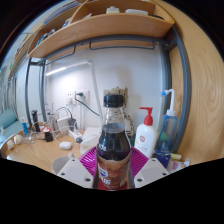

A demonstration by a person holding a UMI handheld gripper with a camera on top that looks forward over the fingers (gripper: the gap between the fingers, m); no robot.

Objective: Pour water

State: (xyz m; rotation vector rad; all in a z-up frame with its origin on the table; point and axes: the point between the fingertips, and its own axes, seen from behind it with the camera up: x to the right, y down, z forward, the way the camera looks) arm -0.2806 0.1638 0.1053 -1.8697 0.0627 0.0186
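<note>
The fingers (113, 172) clench a dark bottle (113, 145), which blocks the counter (40, 158) ahead; a pump dispenser (147, 132) stands just beside, the faucet (70, 118) further off.

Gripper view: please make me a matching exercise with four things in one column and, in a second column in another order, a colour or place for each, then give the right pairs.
Things:
1. bottle cap
2. pump bottle top
3. wooden shelf
4. dark bottle

Colour or place:
A. red
B. between the gripper fingers
C. black
D. high above the desk

Pairs: 1-C, 2-A, 3-D, 4-B

Whether the jaws press on the dark bottle cannot be told from this view.
</note>
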